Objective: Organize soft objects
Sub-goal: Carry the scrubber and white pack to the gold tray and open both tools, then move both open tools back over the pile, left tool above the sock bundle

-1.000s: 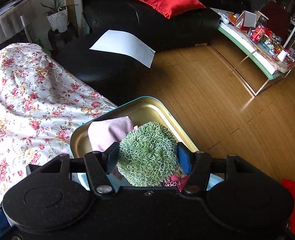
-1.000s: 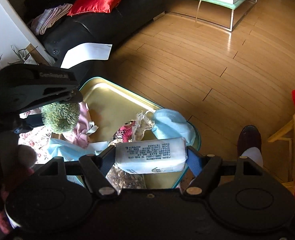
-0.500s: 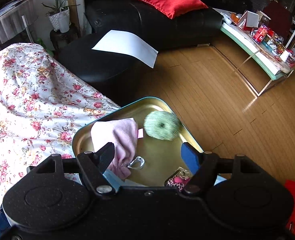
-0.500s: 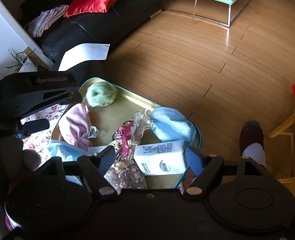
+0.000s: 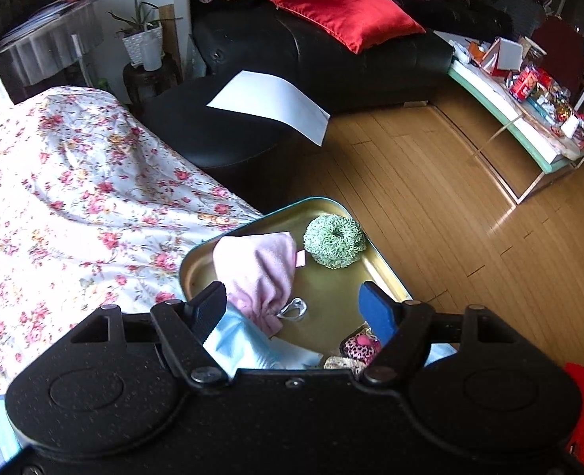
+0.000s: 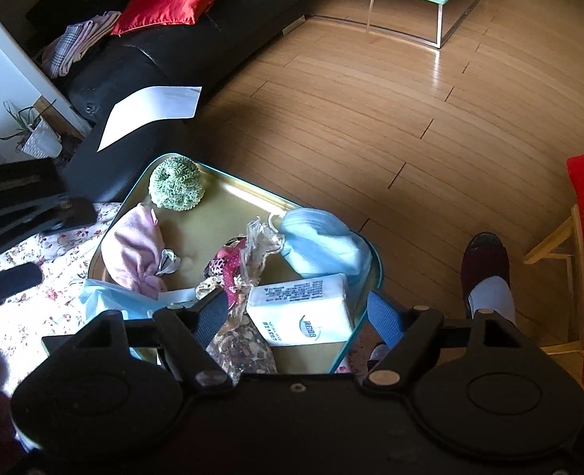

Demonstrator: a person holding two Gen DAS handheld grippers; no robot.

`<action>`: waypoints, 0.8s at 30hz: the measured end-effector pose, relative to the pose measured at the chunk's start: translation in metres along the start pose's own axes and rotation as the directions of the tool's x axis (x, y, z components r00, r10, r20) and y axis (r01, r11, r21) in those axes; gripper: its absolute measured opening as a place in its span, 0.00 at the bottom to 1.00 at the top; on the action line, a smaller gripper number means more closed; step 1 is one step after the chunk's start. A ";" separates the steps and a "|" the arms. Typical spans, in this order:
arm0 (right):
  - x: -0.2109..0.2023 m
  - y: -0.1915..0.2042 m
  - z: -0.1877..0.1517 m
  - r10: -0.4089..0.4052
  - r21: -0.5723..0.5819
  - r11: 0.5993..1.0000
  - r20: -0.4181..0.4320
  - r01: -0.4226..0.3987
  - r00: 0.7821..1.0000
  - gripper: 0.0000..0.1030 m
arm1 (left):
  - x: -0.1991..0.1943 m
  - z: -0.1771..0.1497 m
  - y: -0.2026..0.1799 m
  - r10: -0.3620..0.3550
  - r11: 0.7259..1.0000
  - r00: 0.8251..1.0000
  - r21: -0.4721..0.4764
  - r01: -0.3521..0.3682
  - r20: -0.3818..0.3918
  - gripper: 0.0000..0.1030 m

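A gold metal tray [image 5: 331, 285] [image 6: 236, 198] with a teal rim sits on the flowered cloth. In it lie a green crocheted scrubber [image 5: 334, 240] [image 6: 176, 184] at the far corner, a pink cloth pouch [image 5: 258, 273] [image 6: 135, 251], a blue face mask [image 6: 319, 243], a white tissue pack [image 6: 302, 310], and a pink leopard item with crinkled plastic [image 6: 236, 265]. My left gripper [image 5: 294, 306] is open and empty above the tray. My right gripper [image 6: 298, 312] is open, with the tissue pack lying between its fingers on the tray.
The flowered cloth [image 5: 62, 206] covers the surface to the left. A black sofa [image 5: 292, 55] with a red cushion [image 5: 347, 12] and a white sheet of paper [image 5: 270, 105] stands behind. Wooden floor [image 6: 371, 118], a cluttered low table [image 5: 529, 111] and a person's foot [image 6: 488, 277] are to the right.
My left gripper opened and dropped the green scrubber into the tray's far corner. My right gripper opened and let the tissue pack down onto the tray. Both grippers drew back slightly.
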State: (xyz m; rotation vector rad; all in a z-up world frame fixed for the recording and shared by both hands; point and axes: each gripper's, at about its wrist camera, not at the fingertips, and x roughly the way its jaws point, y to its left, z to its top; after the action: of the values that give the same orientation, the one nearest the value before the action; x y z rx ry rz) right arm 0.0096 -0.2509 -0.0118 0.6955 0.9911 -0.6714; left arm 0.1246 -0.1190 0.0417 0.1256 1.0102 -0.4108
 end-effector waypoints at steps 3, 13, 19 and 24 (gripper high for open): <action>0.000 -0.001 -0.001 -0.003 -0.003 1.000 0.002 0.003 1.000 0.75 | -0.015 -0.004 0.006 0.007 1.000 1.000 -0.011 -0.007 0.016 0.68; -0.007 -0.003 -0.006 0.002 -0.042 0.999 0.012 -0.001 1.000 0.75 | -0.068 -0.024 0.033 0.037 0.999 0.996 -0.029 -0.035 0.079 0.74; -0.015 -0.001 -0.015 0.023 -0.102 0.995 0.028 -0.020 0.999 0.75 | -0.092 -0.043 0.060 0.091 0.994 0.991 -0.063 -0.085 0.098 0.80; -0.024 0.005 -0.023 0.046 -0.173 0.984 0.054 -0.036 0.997 0.75 | -0.106 -0.064 0.087 0.173 0.982 0.980 -0.101 -0.163 0.098 0.83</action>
State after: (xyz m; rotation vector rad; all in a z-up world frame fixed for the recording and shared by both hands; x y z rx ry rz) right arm -0.0081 -0.2255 0.0019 0.5400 0.9660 -0.5597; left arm 0.0584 0.0080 0.0891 0.1041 0.9043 -0.2139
